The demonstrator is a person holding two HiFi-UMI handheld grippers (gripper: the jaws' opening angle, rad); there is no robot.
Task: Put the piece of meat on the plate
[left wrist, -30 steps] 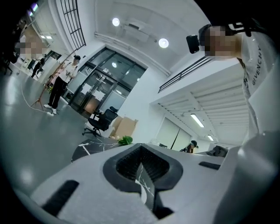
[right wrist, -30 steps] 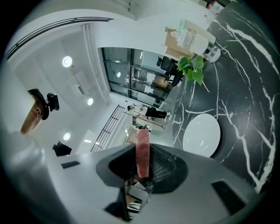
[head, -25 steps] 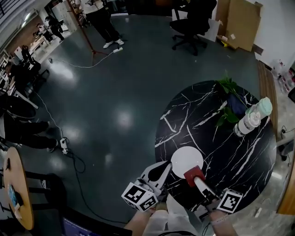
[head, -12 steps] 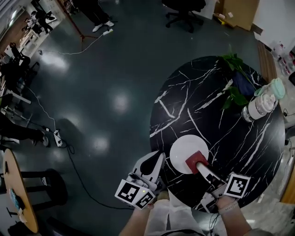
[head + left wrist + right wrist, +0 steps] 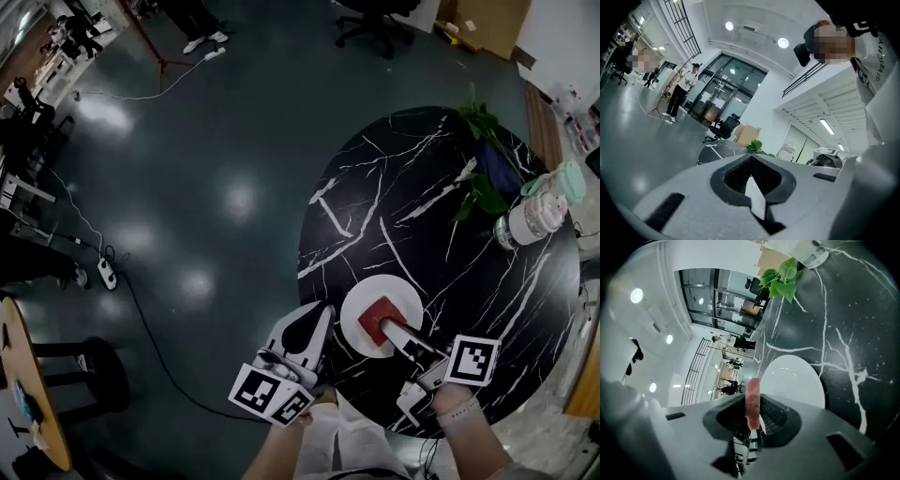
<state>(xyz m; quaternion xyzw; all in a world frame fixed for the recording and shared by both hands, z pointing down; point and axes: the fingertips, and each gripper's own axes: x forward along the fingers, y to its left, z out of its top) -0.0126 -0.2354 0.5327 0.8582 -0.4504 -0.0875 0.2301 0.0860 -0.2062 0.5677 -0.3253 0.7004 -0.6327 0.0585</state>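
A white plate [image 5: 396,297] lies near the front edge of the round black marble table [image 5: 422,216]. My right gripper [image 5: 386,326] is shut on a thin red piece of meat [image 5: 372,317], which hangs low over the plate's middle; I cannot tell if it touches. In the right gripper view the meat [image 5: 753,399] stands on edge between the jaws of the right gripper [image 5: 753,420], with the plate [image 5: 794,380] just beyond. My left gripper [image 5: 324,312] hovers at the table's left rim beside the plate. The left gripper [image 5: 753,180] has its jaws together, holding nothing.
A clear bottle [image 5: 531,216] and a leafy green plant [image 5: 483,183] stand at the table's far right. On the dark floor to the left run a cable and a power strip [image 5: 105,274]. An office chair [image 5: 375,19] stands beyond the table.
My right gripper has carried the meat down and left, from the plate's near edge to over its middle. The left gripper sank a little beside the table rim.
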